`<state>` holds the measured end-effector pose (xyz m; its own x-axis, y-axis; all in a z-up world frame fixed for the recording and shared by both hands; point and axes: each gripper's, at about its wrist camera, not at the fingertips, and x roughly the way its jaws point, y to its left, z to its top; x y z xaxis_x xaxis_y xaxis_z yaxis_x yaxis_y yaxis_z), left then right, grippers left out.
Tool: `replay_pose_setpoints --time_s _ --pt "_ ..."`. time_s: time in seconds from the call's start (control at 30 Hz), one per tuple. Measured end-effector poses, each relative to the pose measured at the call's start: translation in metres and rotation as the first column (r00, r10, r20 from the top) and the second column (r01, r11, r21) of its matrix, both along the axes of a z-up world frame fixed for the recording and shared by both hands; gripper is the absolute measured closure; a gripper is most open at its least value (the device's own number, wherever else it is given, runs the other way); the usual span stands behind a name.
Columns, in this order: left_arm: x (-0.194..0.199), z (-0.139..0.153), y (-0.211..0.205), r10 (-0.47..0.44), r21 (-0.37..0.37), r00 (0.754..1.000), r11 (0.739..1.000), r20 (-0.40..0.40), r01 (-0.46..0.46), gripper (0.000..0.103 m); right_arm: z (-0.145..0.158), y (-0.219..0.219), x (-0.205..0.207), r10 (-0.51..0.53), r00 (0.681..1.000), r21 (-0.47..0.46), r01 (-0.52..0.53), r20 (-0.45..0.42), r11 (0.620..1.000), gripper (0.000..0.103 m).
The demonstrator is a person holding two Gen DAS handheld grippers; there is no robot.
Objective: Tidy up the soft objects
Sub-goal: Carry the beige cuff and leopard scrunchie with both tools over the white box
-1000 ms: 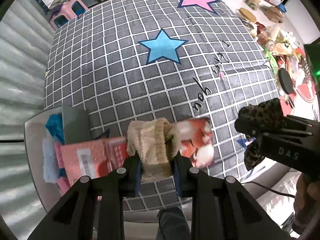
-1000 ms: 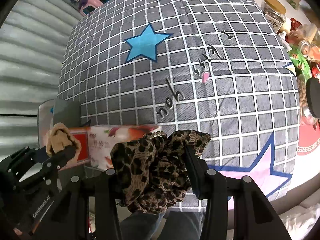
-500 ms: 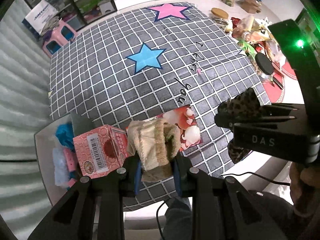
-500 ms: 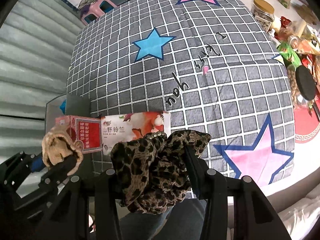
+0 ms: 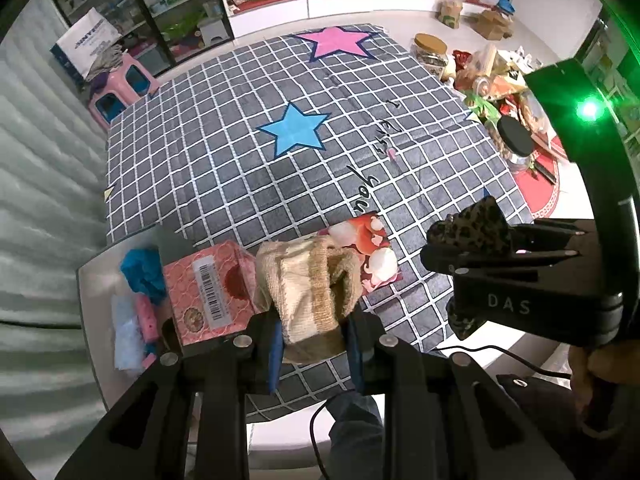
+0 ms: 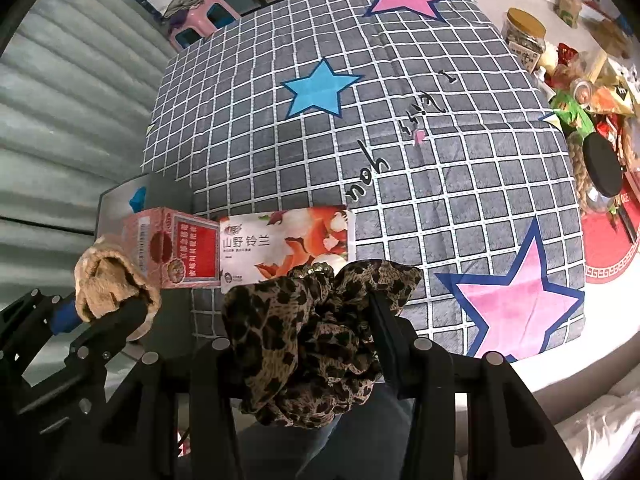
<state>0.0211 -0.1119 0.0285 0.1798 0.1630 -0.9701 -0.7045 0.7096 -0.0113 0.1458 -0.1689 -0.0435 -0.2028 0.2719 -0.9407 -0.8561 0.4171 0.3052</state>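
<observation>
My left gripper [image 5: 314,340] is shut on a beige knitted sock [image 5: 308,284], held above the near edge of the grey checked cloth [image 5: 280,168]. The sock also shows in the right wrist view [image 6: 108,280]. My right gripper [image 6: 308,320] is shut on a leopard-print scrunchie [image 6: 316,332], which also shows at the right of the left wrist view [image 5: 468,232]. A pink tissue box [image 5: 208,288] and a flat tissue pack [image 6: 284,242] lie just beyond both grippers. A grey bin [image 5: 96,280] at the left holds blue and pink soft things.
Jars, snack packets and a black lid [image 5: 516,136] crowd the floor right of the cloth. A pink stool [image 5: 120,88] and shelves stand at the far left. A corrugated wall [image 5: 44,184] runs along the left. A cable [image 5: 480,350] trails below.
Both grippers have risen and pulled back from the cloth, each holding its item. The view now takes in more of the room, and the pink tissue box stands more upright in view.
</observation>
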Motion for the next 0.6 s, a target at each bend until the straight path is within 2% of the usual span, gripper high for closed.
replay_pose_setpoints --time_s 0.6 --pt "-0.067 0.011 0.000 0.126 0.036 0.991 0.991 0.040 -0.128 0.075 0.014 0.007 -0.061 0.099 0.994 0.029 -0.101 0.048 0.995 0.055"
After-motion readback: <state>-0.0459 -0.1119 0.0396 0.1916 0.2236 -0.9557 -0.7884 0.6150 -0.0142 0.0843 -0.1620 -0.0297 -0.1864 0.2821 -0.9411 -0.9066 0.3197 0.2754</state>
